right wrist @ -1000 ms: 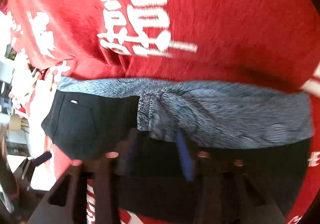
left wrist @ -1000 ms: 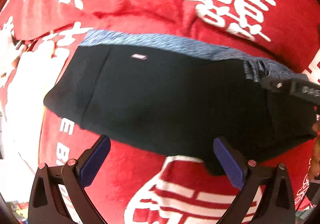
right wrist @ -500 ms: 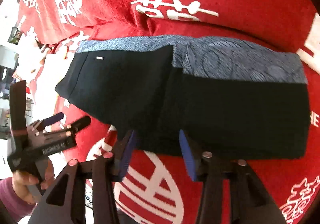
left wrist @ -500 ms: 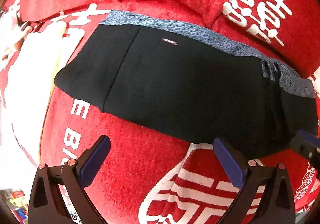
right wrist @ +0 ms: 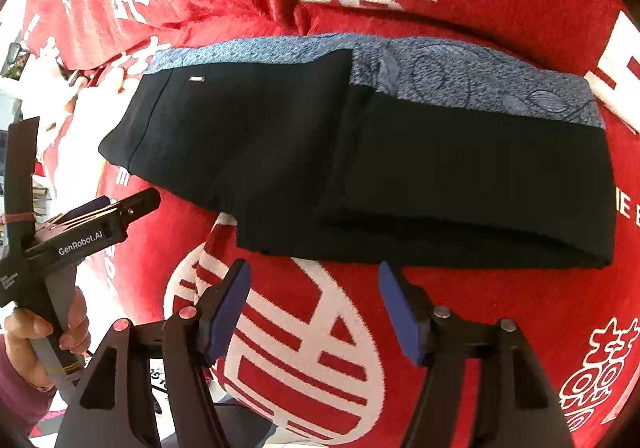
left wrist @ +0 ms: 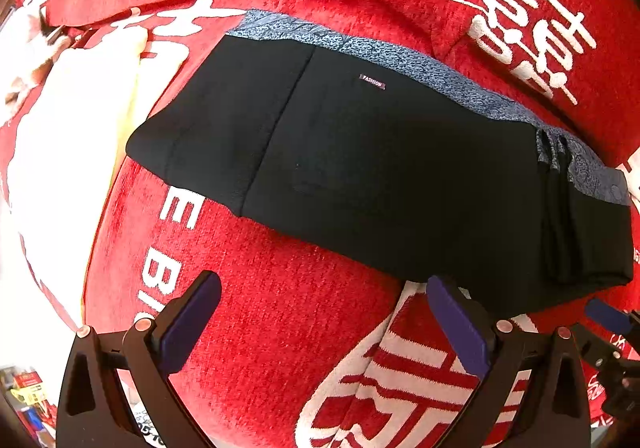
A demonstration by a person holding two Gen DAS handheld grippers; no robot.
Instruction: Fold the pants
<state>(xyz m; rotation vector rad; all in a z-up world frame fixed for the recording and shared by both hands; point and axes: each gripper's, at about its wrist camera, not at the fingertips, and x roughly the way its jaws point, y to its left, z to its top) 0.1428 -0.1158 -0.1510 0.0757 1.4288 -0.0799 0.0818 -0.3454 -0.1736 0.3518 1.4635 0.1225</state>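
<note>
The black pants (left wrist: 380, 168) with a blue-grey patterned strip lie folded in a long band on the red blanket (left wrist: 280, 308); their right end is doubled over (right wrist: 472, 184). My left gripper (left wrist: 320, 312) hovers open over the blanket just in front of the pants' near edge, nothing between its fingers. My right gripper (right wrist: 314, 300) also hangs in front of the near edge, its jaws opening with nothing between them. In the right wrist view the left gripper (right wrist: 92, 216) shows at the left, held by a hand (right wrist: 44, 332).
The red blanket (right wrist: 500, 328) with large white characters covers the whole surface and bunches in folds behind the pants. A white patch (left wrist: 60, 168) lies at the left. Small clutter (left wrist: 28, 392) shows past the blanket's lower left edge.
The right gripper let go of the folded-over end, pulled back toward me and opened wider. The left gripper drew back from the pants' near edge. The pants now lie flat.
</note>
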